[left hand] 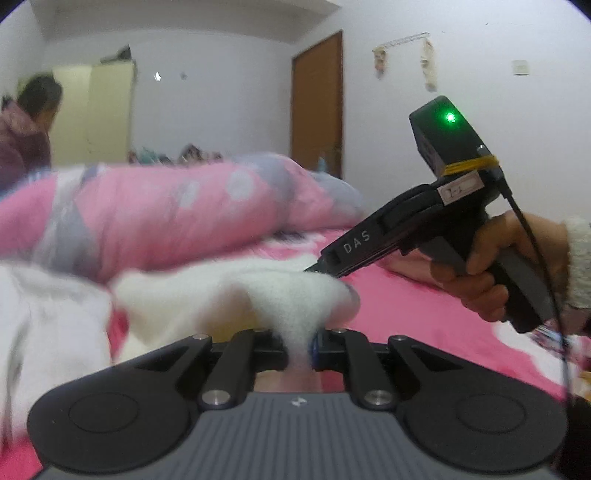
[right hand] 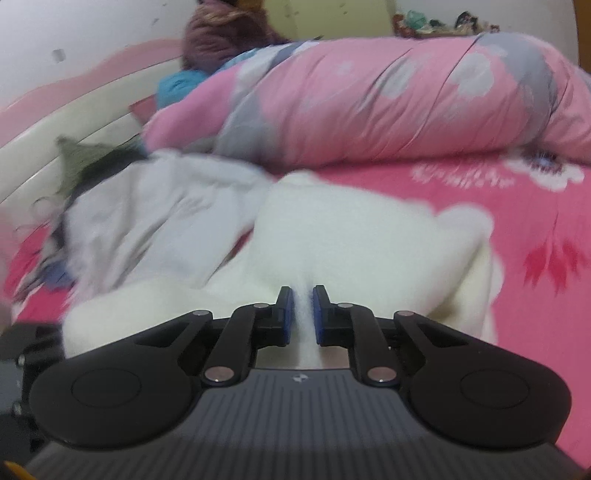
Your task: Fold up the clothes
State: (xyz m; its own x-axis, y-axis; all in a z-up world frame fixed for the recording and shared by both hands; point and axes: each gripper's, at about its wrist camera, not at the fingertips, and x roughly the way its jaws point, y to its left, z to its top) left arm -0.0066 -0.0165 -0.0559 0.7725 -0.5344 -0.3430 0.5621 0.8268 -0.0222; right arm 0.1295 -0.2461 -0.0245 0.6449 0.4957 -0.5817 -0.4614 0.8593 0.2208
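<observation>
Your left gripper (left hand: 300, 347) is clamped nearly closed on a fold of the fluffy white garment (left hand: 236, 288); your right gripper (right hand: 303, 314) pinches another fold of it (blue pads (right hand: 289, 314) showing). Beyond both spreads the pink bedsheet (right hand: 480, 206).

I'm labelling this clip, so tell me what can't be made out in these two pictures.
- White fleece garment: its type and full shape; folds and both frame edges hide them.
- Left gripper: fingertips buried in fleece, left wrist view.
- Grey clothing pile: motion blur, separate items unclear.
- Right gripper: tips meet the fleece; grip unclear there.
- Shelf items: too small.
</observation>
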